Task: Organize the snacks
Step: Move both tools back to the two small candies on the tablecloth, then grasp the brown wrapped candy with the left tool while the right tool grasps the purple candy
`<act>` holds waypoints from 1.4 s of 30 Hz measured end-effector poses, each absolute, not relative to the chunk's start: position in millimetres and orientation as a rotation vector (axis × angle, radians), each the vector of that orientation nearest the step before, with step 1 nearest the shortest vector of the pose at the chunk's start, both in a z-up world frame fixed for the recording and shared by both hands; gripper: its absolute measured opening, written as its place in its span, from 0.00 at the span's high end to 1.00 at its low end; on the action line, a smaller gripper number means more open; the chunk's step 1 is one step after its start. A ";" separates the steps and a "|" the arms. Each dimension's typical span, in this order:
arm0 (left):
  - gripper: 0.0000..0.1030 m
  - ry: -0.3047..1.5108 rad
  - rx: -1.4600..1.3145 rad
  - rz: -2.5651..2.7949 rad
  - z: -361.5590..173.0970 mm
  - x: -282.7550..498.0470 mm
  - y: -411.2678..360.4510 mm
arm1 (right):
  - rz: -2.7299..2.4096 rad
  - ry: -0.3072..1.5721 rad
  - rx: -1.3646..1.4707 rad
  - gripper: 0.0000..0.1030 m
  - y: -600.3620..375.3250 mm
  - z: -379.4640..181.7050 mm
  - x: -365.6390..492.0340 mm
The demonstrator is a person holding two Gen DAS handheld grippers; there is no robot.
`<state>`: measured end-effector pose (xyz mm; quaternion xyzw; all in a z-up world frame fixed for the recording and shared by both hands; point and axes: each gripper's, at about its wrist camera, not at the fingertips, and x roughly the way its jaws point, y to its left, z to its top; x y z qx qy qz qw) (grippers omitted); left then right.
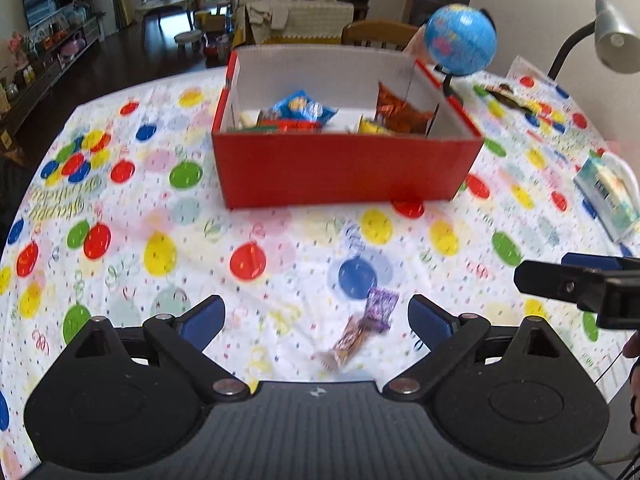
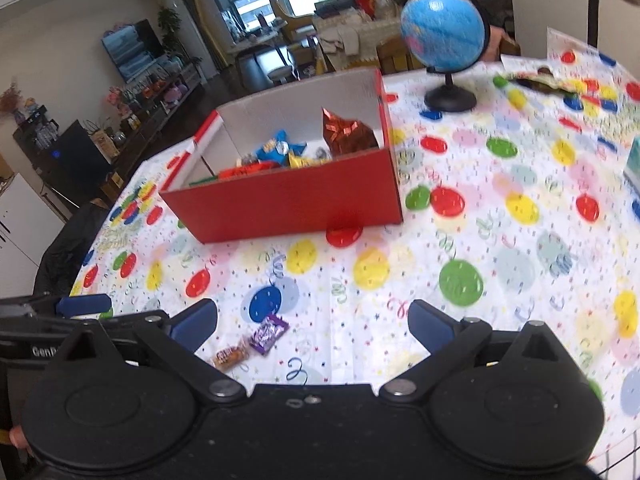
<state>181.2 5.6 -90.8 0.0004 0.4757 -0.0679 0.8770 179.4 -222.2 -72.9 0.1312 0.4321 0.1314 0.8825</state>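
Note:
A red cardboard box (image 1: 344, 168) stands on the balloon-print tablecloth and holds several snack packets, among them a blue one (image 1: 300, 106) and a brown foil one (image 1: 400, 114). It also shows in the right wrist view (image 2: 296, 204). Two small snacks lie on the cloth in front: a purple packet (image 1: 380, 308) and an orange-brown bar (image 1: 348, 340), also seen from the right as the purple packet (image 2: 269, 333) and the bar (image 2: 230, 356). My left gripper (image 1: 316, 320) is open, with the two snacks lying on the cloth between its fingers. My right gripper (image 2: 312, 322) is open and empty.
A blue globe (image 1: 460, 42) on a black stand sits behind the box at the right. A desk lamp (image 1: 612, 40) stands at the far right. A teal tissue pack (image 1: 608, 196) lies near the right edge. A dark wrapper (image 1: 508, 96) lies at the back right.

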 end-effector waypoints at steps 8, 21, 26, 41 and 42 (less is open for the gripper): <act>0.04 1.024 0.068 -0.142 -117.3 177.2 -0.5 | 0.262 0.975 0.321 0.01 -207.0 -98.6 183.9; 0.04 1.083 0.089 -0.209 -149.6 185.3 -2.9 | 0.258 1.059 0.310 0.12 -173.5 -120.8 212.5; 0.04 1.102 0.075 -0.227 -157.3 192.8 -2.1 | 0.244 1.099 0.306 0.18 -162.9 -130.1 227.2; 0.05 1.044 0.156 -0.253 -166.4 195.4 -10.8 | 0.257 1.190 0.209 0.54 -122.5 -146.3 246.9; 0.05 1.046 0.154 -0.254 -167.3 195.7 -11.0 | 0.260 1.198 0.205 0.60 -120.5 -147.3 247.1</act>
